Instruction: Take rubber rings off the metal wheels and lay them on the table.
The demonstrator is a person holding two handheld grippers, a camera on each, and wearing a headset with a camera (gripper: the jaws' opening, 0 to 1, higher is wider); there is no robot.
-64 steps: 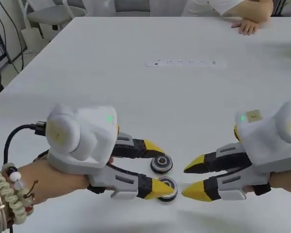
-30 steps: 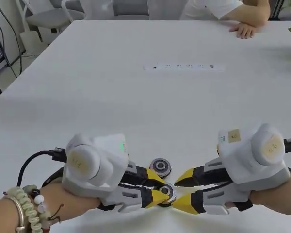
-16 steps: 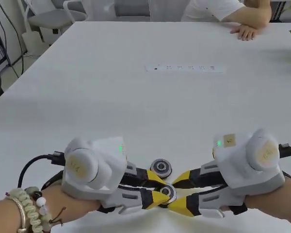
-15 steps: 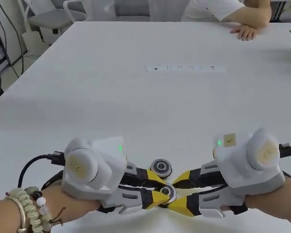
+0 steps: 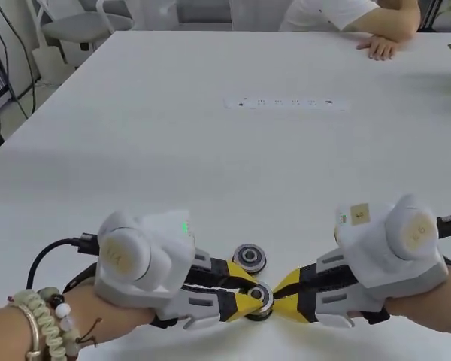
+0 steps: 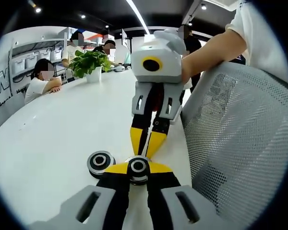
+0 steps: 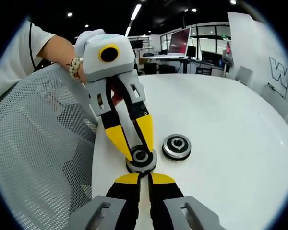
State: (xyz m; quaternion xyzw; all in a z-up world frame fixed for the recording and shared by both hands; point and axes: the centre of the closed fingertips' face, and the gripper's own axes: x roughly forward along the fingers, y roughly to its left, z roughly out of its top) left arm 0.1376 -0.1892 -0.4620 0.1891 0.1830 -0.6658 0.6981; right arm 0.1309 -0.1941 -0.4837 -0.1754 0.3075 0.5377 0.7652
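Right gripper [image 5: 285, 289] snapped shut from open, apparently pinching the ring [image 7: 151, 164] on the near wheel [image 5: 260, 295]. Left gripper [image 5: 245, 298] stayed clamped on that wheel, on the table [image 5: 210, 165]. The peel looked ready.

An open-plan office: long white table [image 5: 135, 150], mesh chair [image 6: 240, 143], desk monitors [image 7: 177, 40], potted plant [image 6: 89, 62].

head view: above, facing down-forward, close over left claw [image 5: 246, 289] and right claw [image 5: 283, 289] | left gripper view: low, faces right claw | right gripper view: opposite | shared: wheel [image 5: 260, 295] between tips
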